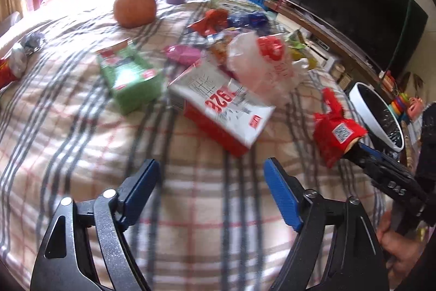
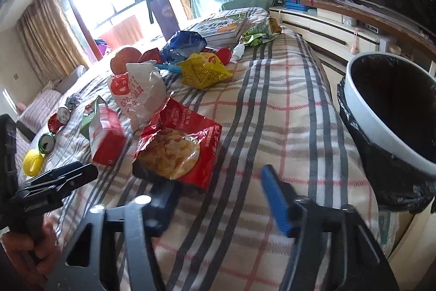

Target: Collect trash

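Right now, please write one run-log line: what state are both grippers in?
left gripper: open, empty | right gripper: open, red snack bag at one finger | bin: at bed edge

Both views look forward and steeply down from close above a bed spread with a plaid sheet point(image 1: 81, 127). The left wrist camera faces the middle of the bed, with the window beyond and a television point(image 1: 354, 4) to its right. The right wrist camera sits nearer the bed's right edge, close to a lined bin point(image 2: 389, 111) (seen small and far right in the left view). Both share the sheet, the wrapper pile, the bin and the window.
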Tool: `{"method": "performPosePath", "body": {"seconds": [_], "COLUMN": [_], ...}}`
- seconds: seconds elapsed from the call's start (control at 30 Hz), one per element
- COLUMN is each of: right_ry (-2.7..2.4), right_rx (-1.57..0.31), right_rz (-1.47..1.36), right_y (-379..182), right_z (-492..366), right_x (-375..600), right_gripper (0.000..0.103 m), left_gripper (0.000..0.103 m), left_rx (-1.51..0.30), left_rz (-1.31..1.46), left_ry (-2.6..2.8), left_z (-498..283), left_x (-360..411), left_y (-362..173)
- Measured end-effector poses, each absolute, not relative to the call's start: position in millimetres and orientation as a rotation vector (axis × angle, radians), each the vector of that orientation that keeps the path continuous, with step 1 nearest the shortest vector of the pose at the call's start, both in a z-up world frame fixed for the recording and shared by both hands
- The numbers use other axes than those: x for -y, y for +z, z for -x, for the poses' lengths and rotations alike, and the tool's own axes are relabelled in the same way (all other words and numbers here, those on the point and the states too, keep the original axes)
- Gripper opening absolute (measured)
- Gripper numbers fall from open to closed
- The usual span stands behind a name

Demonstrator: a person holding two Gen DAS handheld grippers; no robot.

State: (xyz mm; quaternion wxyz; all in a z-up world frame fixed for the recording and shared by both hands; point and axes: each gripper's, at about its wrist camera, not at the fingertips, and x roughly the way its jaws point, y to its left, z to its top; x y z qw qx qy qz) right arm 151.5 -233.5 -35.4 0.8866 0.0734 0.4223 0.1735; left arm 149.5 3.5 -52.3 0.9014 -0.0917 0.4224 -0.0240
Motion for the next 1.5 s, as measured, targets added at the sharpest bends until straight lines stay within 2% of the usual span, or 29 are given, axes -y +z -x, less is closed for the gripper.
{"method": "performPosePath", "body": {"seconds": [0.07,0.13,0.17,0.27,0.5,0.53,0.57,0.87,1.1,1.23,1.3,1.37,1.43,1.5], "right_ry": [0.365,0.367,0.369,0.372,0.376,0.374,0.372,0.337,0.317,0.348,0.366,0.397,0.416,0.427], "right_rx": [-0.881,-0.881,-0.881,-0.883,-0.883,-0.882,-0.882,-0.869,-0.859,-0.900,-0.920,-0.914,-0.905,-0.897], "right_rz": [-0.153,-0.156,-0.161,-0.183,-0.212,-0.212,-0.211,-0.221,-0.232,-0.257,-0.247,-0.242,-0.221,-0.190], "right_y": [-35,-36,-36,-38,-38,-39,-39,-34,-29,-35,-37,-36,-33,-30], "right_z": [-154,-156,-156,-155,-154,-153,-153,-139,-127,-132,-133,-131,-128,-127], "right_x": [234,236,236,241,247,248,248,264,277,275,271,266,260,254], "right_gripper": [0.022,0.013,0.012,0.008,0.008,0.008,0.008,0.005,0.001,0.009,0.018,0.039,0.048,0.049], "left_gripper": [0.090,0.091,0.091,0.091,0.090,0.083,0.069,0.069,0.068,0.069,0.069,0.069,0.069,0.069], "left_rx": [-0.867,-0.873,-0.875,-0.877,-0.904,-0.893,-0.881,-0.836,-0.785,-0.784,-0.796,-0.809,-0.817,-0.843], "left_rz": [0.177,0.182,0.191,0.177,0.184,0.192,0.197,0.199,0.151,0.098,0.104,0.107,0.106,0.101], "left_ry": [-0.034,-0.011,-0.005,0.051,0.128,0.122,0.114,0.017,-0.133,-0.168,-0.173,-0.181,-0.183,-0.195], "left_z": [-157,-167,-172,-190,-209,-207,-205,-170,-140,-136,-137,-137,-137,-137], "left_x": [4,11,13,18,14,11,9,3,28,43,43,41,38,37], "left_y": [-50,-49,-49,-51,-65,-65,-63,-55,-42,-40,-42,-43,-45,-49]}}
